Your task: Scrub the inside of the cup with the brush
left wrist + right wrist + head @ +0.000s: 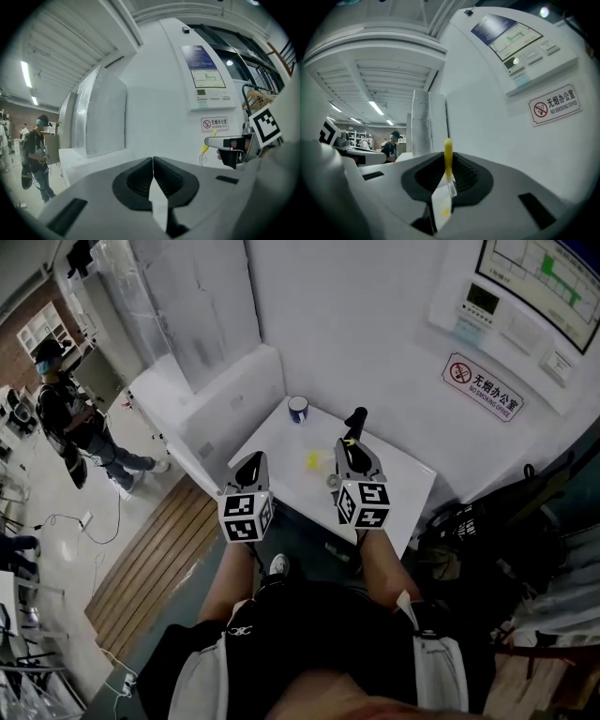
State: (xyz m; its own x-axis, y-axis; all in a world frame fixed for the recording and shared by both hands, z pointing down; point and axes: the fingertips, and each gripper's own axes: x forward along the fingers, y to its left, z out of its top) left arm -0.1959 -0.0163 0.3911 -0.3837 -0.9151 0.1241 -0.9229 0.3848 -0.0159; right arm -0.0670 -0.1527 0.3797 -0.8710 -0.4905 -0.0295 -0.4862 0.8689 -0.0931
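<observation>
1. Left gripper [251, 463]: jaws pressed fully together with nothing between them. It hangs over the near-left edge of the table [398, 486] and points roughly level toward the wall.
2. Right gripper [349, 448]: clamped on the brush [448, 154]. The thin yellow handle is pinched between the pads and its rounded end pokes up past the tips in the right gripper view. The gripper sits over the middle of the table, beside the left gripper and not touching it.
3. In the left gripper view, a yellow piece hangs down from the right gripper's tips, with a small pale loop at its lower end.
4. Cup [297, 409]: dark blue and white, upright at the table's far-left corner. It is well apart from both grippers.
5. A small yellow thing [312, 459] shows on the table top between the cup and the grippers. I can't tell what it is, or whether it belongs to the brush.
6. A dark thing [356, 416] sits just past the right gripper's tips, toward the table's far edge. I can't make it out.
7. The table is small and white, set into a corner of white walls. A no-smoking sign [482, 386] hangs on the wall beyond the table's far-right side, with a control panel [506, 310] above it.
8. A person [67, 413] in a dark top stands on the floor well to the left of the table.
9. A wooden floor strip [155, 563] runs along the table's near-left side.
</observation>
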